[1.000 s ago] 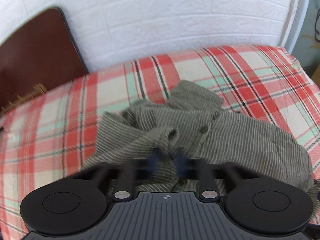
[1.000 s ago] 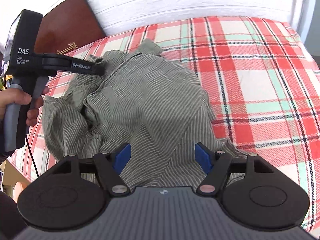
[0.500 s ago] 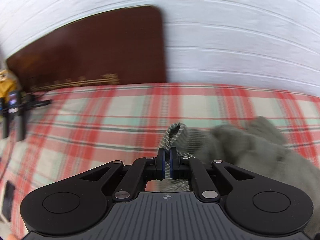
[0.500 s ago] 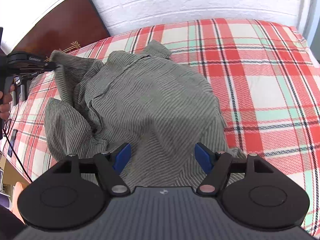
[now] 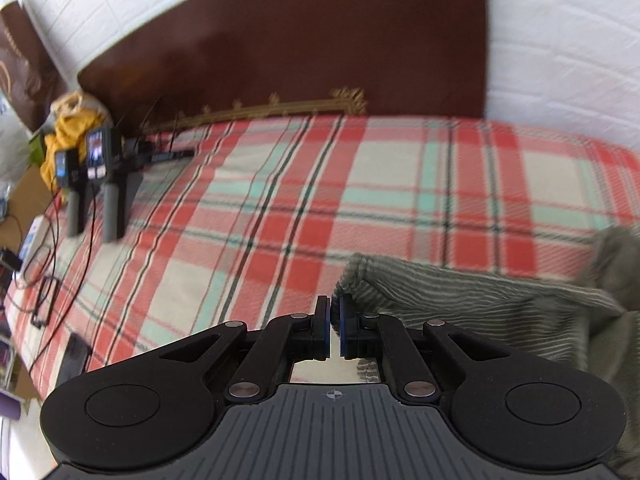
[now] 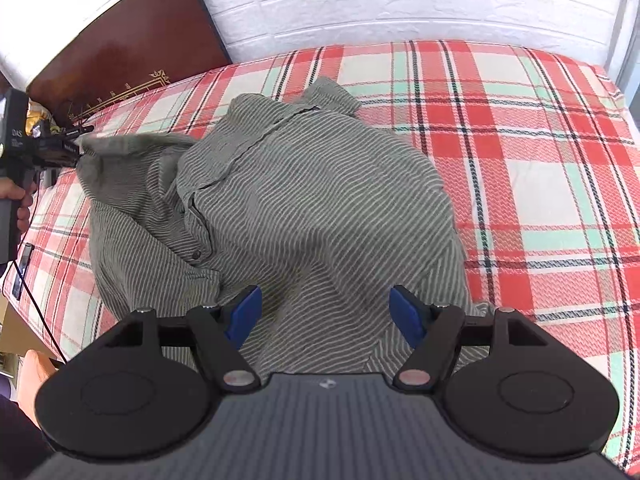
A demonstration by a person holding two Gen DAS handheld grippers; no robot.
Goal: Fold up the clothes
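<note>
A grey-green striped button shirt (image 6: 320, 208) lies crumpled on the red plaid bedspread (image 6: 540, 184). My left gripper (image 6: 76, 148) is at the far left of the right wrist view, held in a person's hand, shut on a corner of the shirt and stretching that corner out to the left. In the left wrist view its fingertips (image 5: 330, 328) are pressed together, with the striped shirt (image 5: 460, 300) trailing off to the right. My right gripper (image 6: 326, 312) hovers open over the near hem, nothing between its blue pads.
A dark brown headboard (image 5: 300, 48) and a white brick wall (image 6: 400, 0) stand behind the bed. Two spare grippers (image 5: 96, 184), cables and a phone (image 5: 74, 360) lie along the bed's left edge. Bare bedspread lies to the shirt's right.
My left gripper has shut on the shirt's corner and swung left towards the headboard, drawing the cloth out with it. The right gripper has stayed open over the hem.
</note>
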